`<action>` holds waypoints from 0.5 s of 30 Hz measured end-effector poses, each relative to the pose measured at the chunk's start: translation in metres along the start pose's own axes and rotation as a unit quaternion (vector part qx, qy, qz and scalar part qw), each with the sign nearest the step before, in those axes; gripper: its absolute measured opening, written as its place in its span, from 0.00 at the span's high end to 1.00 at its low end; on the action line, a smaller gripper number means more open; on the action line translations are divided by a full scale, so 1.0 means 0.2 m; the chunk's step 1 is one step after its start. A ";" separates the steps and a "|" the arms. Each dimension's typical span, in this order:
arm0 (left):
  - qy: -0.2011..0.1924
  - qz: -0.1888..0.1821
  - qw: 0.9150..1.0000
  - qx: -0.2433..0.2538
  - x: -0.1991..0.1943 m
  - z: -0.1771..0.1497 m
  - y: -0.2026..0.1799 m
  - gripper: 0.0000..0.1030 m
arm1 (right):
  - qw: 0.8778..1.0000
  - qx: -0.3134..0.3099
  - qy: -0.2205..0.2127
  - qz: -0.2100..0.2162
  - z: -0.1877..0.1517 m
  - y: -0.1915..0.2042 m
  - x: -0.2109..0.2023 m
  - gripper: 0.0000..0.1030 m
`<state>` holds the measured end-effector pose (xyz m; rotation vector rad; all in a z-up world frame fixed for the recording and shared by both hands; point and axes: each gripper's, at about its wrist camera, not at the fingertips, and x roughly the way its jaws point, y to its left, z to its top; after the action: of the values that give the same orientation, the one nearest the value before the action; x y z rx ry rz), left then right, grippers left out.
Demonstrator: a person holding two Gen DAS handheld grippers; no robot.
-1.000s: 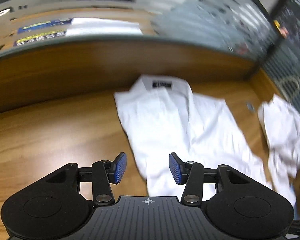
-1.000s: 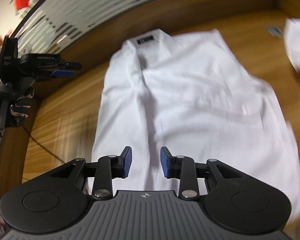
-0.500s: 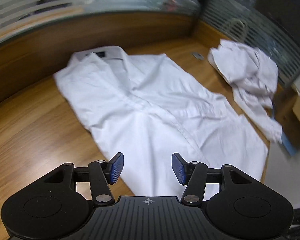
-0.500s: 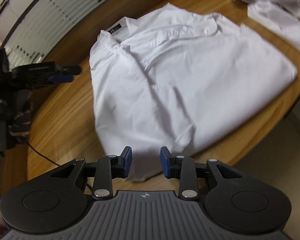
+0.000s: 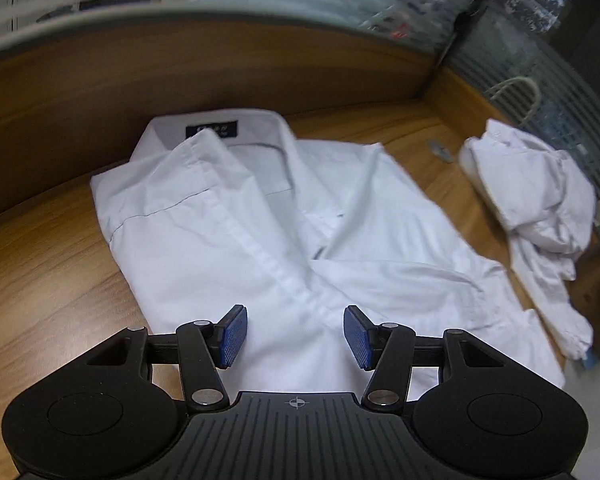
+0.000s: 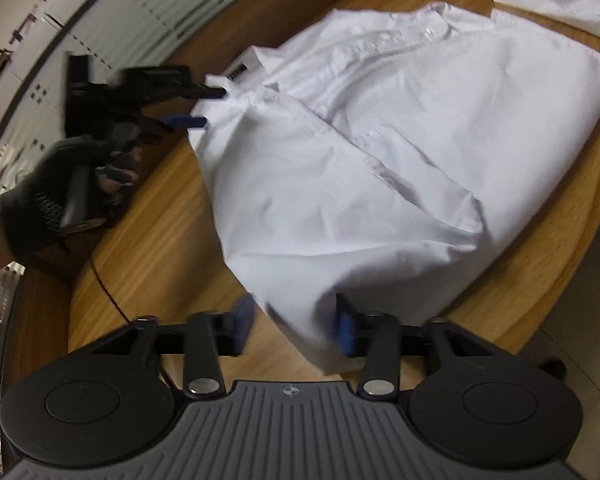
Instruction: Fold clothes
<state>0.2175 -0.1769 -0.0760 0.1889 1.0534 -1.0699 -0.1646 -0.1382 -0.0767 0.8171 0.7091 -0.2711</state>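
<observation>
Wooden tabletop [image 5: 40, 280] is filling both views, and the right tongs [image 6: 294, 326] are closing with the shirt's [image 6: 380, 168] hem corner between the pads. Left tongs [image 5: 296, 336] are hanging spread over the shirt's front, gripping nothing. It's lying flat mid-table: light, limp cotton, best pinched at hem corners or the collar [image 5: 216, 132].

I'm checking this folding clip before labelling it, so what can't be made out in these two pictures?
- Left wrist view: the white print on the dark collar label of the flat white button-up shirt is too small and blurred.
- Right wrist view: whether the right tongs pinch the shirt hem; motion blur.
- Both views: the crumpled white garment; folds hide its shape, and the right view crops it.
</observation>
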 end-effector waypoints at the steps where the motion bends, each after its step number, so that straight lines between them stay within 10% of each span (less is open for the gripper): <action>1: 0.007 0.007 1.000 0.001 0.04 0.01 0.00 0.46 | 1.000 -0.004 -0.005 0.002 -0.01 0.01 -0.01 0.93; 15: -0.003 0.029 0.999 0.014 0.13 0.06 -0.06 0.39 | 0.998 -0.046 0.007 -0.031 -0.26 -0.01 -0.10 0.95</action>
<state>0.2172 -0.2060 -0.0872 0.2368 1.0227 -1.0324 -0.2048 -0.1014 -0.0881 0.7104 0.7548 -0.2860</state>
